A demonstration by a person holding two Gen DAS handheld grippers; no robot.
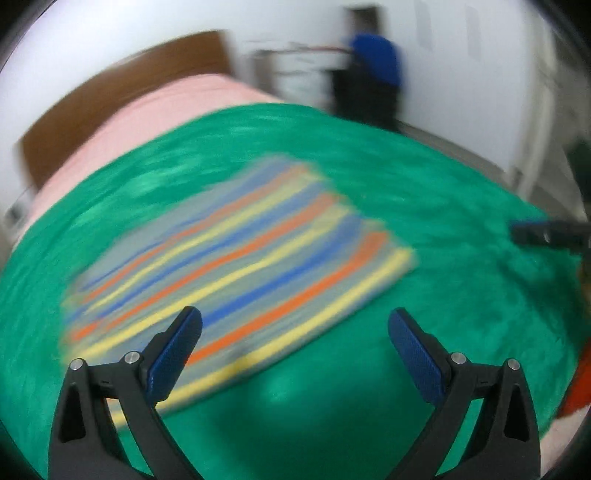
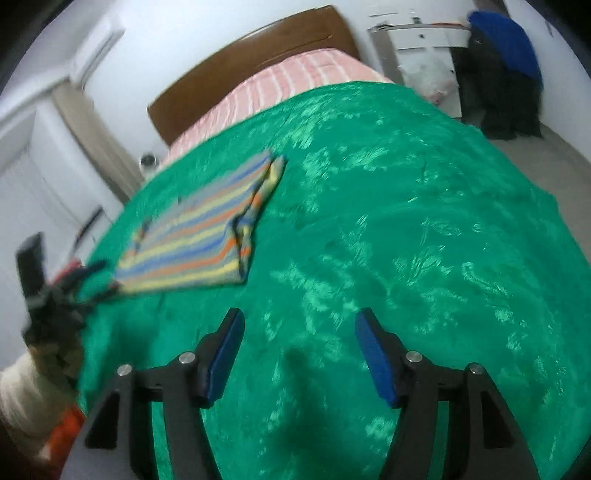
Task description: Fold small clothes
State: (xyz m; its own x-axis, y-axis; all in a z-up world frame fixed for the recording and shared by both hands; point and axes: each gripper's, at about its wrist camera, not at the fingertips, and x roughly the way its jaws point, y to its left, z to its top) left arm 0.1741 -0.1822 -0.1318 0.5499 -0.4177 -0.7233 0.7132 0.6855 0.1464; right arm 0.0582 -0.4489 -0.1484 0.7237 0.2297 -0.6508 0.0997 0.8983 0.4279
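While both cameras look down along their fingers, I see my left gripper [image 1: 295, 332] with its jaws spread wide and nothing between them, the blue pads [image 1: 173, 354] hanging over the green blanket [image 1: 332, 406]. My right gripper [image 2: 300, 343] is released too, its jaws apart over bare green cloth, holding nothing. From the left wrist, the striped garment [image 1: 236, 266] lies flat on the blanket just past the fingertips, toward eleven o'clock, its near corner showing behind the left-hand pad; the view is smeared, so I cannot tell how neatly its edges meet. From the right wrist the same garment [image 2: 199, 232] sits well apart at about ten o'clock, folded into a rough rectangle with a rumpled edge along its right side. At nine o'clock in that view I make out the other tool held by a hand in a pale sleeve [image 2: 22, 398]. Farther off come the pink striped bedding [image 2: 295, 74], the brown headboard [image 2: 258, 44], and at one o'clock a white desk [image 2: 421, 33] beside dark and blue clothing [image 2: 509, 55].
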